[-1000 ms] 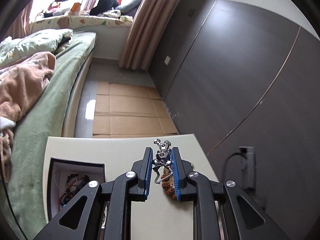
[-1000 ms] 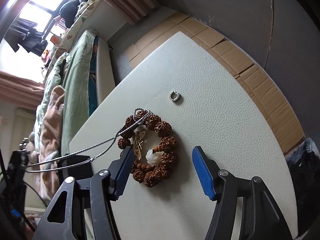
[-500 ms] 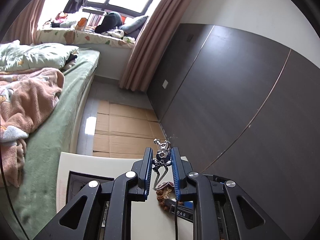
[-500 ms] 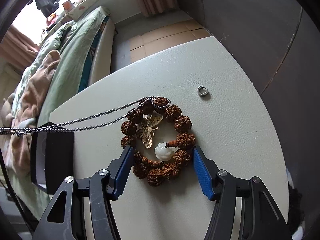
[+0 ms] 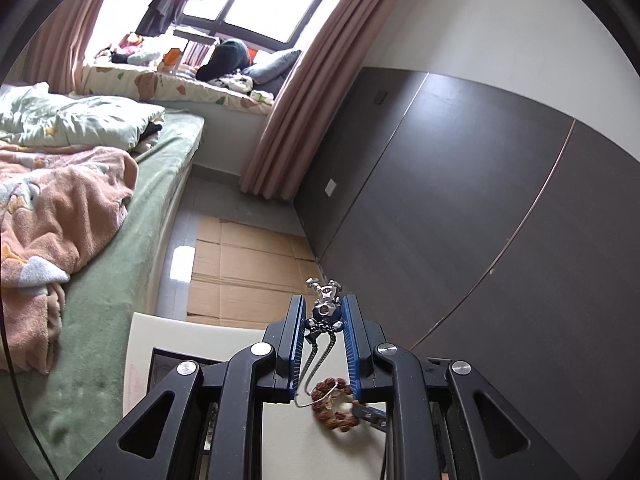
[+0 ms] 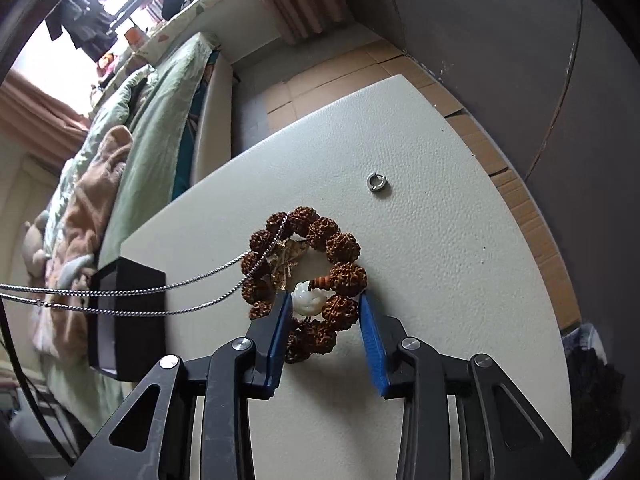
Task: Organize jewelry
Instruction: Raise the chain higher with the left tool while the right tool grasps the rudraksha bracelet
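White table (image 6: 440, 248) near green bed (image 5: 132, 248). Left gripper (image 5: 323, 316) pinches silver pendant (image 5: 325, 308). Right gripper (image 6: 322, 312) half open around bead bracelet (image 6: 340, 276).

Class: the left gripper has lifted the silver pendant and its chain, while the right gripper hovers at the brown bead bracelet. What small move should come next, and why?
Probably close the right gripper on the brown seed-bead bracelet to pin it. The silver chain runs taut from the bracelet's far beads to the silver figure pendant clamped in the left gripper, so it looks snagged; the right pads straddle the white carved bead but stand open.

Green bed (image 5: 120, 240), peach blanket (image 5: 52, 208), curtain (image 5: 304, 92), cardboard floor sheets (image 5: 244, 272)
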